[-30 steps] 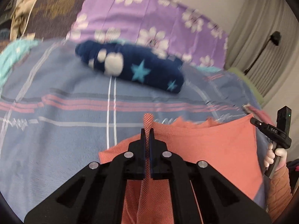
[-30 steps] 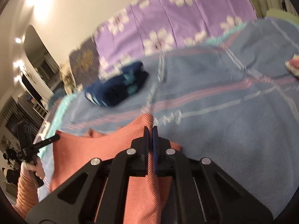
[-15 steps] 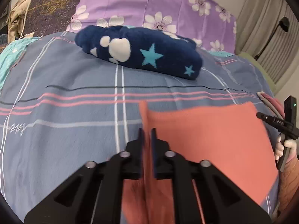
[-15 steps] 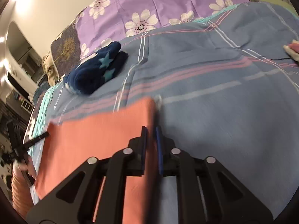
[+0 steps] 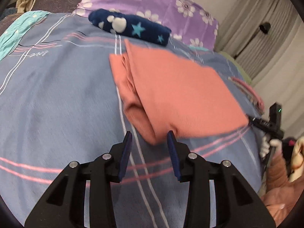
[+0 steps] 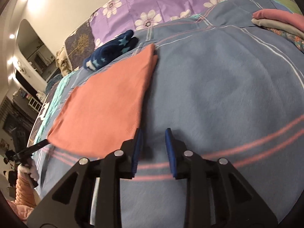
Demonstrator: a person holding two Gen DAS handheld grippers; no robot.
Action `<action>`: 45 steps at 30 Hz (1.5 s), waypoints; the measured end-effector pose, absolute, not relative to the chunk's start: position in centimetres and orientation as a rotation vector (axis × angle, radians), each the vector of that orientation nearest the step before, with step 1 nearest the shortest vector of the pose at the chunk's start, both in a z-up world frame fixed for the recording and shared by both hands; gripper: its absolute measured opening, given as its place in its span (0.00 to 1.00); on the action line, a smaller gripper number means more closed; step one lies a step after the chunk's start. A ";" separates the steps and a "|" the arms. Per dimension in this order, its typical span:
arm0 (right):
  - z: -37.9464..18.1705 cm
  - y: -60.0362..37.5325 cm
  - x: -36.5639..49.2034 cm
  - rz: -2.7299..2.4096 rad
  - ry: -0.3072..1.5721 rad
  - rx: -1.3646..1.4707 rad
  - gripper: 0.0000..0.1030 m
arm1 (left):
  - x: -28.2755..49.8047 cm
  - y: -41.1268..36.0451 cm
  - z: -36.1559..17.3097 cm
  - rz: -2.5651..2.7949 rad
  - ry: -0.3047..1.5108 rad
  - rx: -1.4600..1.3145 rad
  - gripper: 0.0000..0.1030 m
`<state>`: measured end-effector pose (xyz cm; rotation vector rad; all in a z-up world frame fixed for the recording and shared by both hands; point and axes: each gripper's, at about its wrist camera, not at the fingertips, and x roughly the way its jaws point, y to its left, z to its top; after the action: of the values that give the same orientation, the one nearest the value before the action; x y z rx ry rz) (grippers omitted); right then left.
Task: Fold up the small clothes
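Note:
A salmon-orange cloth (image 5: 176, 93) lies folded flat on the blue striped bedspread (image 5: 57, 104). It also shows in the right wrist view (image 6: 106, 102). My left gripper (image 5: 150, 140) is open and empty, its fingers just short of the cloth's near left corner. My right gripper (image 6: 153, 136) is open and empty, its left finger at the cloth's near right corner.
A rolled navy fleece (image 5: 131, 27) with stars and paw prints lies beyond the cloth, in front of purple flowered pillows (image 5: 152, 3). A stack of folded clothes (image 6: 281, 22) sits at the far right of the bed. Curtains (image 5: 266, 43) hang on the right.
Both grippers were shut on the cloth's edge and carried it forward over itself. They have let go, opened and pulled back, and the cloth now lies folded.

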<state>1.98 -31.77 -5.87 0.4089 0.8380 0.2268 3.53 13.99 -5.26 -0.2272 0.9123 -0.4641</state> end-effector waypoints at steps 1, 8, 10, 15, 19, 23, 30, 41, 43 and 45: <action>-5.6 -31.3 1.6 0.234 0.836 0.392 0.27 | 3.4 13.7 -5.4 -0.468 0.912 -0.219 0.37; -4.9 -30.3 -0.6 0.259 0.822 0.371 0.38 | 4.2 12.1 -5.1 -0.478 0.864 -0.188 0.01; -4.9 -30.4 -1.2 0.246 0.819 0.369 0.38 | 3.6 12.4 -3.9 -0.449 0.836 -0.115 0.01; -5.0 -31.4 -1.9 0.226 0.814 0.393 0.38 | 2.9 15.3 -4.6 -0.315 0.891 -0.028 0.00; -5.3 -30.9 -1.7 0.230 0.829 0.400 0.38 | 2.1 16.8 -5.1 -0.298 0.902 -0.114 0.00; -5.3 -29.6 -1.4 0.254 0.851 0.355 0.39 | 1.6 14.8 -4.6 -0.445 0.895 -0.252 0.07; -6.6 -29.3 -0.3 0.268 0.881 0.409 0.45 | 4.3 11.2 -7.6 -0.490 0.995 -0.400 0.32; -7.6 -30.1 1.2 0.216 0.911 0.453 0.05 | 3.9 12.7 -8.0 -0.356 0.973 -0.401 0.04; -7.6 -30.6 1.0 0.232 0.902 0.495 0.06 | 3.7 13.4 -7.8 -0.336 0.966 -0.410 0.04; -7.1 -30.6 1.0 0.240 0.890 0.487 0.14 | 3.1 13.1 -6.7 -0.286 0.946 -0.324 0.04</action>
<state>0.99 -30.62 -7.13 0.4870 0.8904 0.2401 3.10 13.14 -6.73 -0.3241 0.9462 -0.2864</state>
